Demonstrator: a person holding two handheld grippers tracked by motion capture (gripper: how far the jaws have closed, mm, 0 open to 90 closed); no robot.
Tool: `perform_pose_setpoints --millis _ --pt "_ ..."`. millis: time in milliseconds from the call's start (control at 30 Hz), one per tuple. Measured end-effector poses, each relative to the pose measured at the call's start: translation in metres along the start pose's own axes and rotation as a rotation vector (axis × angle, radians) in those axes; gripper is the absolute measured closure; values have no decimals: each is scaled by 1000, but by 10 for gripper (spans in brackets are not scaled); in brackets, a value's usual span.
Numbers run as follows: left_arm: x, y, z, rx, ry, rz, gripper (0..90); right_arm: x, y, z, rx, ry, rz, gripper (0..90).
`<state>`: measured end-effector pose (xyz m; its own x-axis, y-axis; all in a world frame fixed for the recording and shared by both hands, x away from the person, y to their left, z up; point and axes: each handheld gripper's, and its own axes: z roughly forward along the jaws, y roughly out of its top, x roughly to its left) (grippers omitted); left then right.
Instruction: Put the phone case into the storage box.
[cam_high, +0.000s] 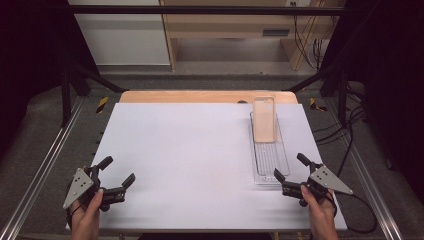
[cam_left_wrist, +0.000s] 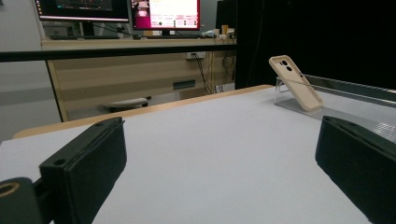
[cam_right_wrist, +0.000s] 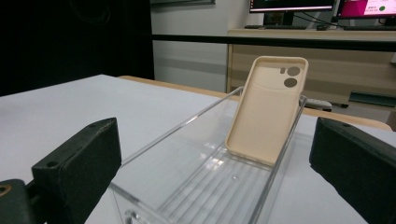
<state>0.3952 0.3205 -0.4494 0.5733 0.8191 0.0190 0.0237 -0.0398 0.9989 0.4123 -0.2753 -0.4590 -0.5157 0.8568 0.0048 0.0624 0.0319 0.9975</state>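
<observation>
A beige phone case (cam_high: 264, 119) leans tilted against the far end of a long clear plastic tray (cam_high: 270, 162) on the right of the white table (cam_high: 190, 150). In the right gripper view the case (cam_right_wrist: 268, 109) stands inside the tray (cam_right_wrist: 201, 186), straight ahead between the wide-apart jaws. My right gripper (cam_high: 295, 169) is open, just beyond the tray's near end. At the near left my left gripper (cam_high: 118, 171) is open over bare table, holding nothing. Its view has the case (cam_left_wrist: 295, 82) far off at the right.
The white sheet covers a wooden tabletop (cam_high: 200, 96) whose far edge shows. Metal rails (cam_high: 45, 160) run along both sides, with black frame posts and cables (cam_high: 350, 130) at the right. Desks with monitors (cam_left_wrist: 140, 14) stand beyond the table.
</observation>
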Motion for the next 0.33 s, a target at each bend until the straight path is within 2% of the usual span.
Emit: perform_pose_setpoints --millis 333 --pt "1 0 0 -4 15 -8 16 -7 8 9 16 21 69 43"
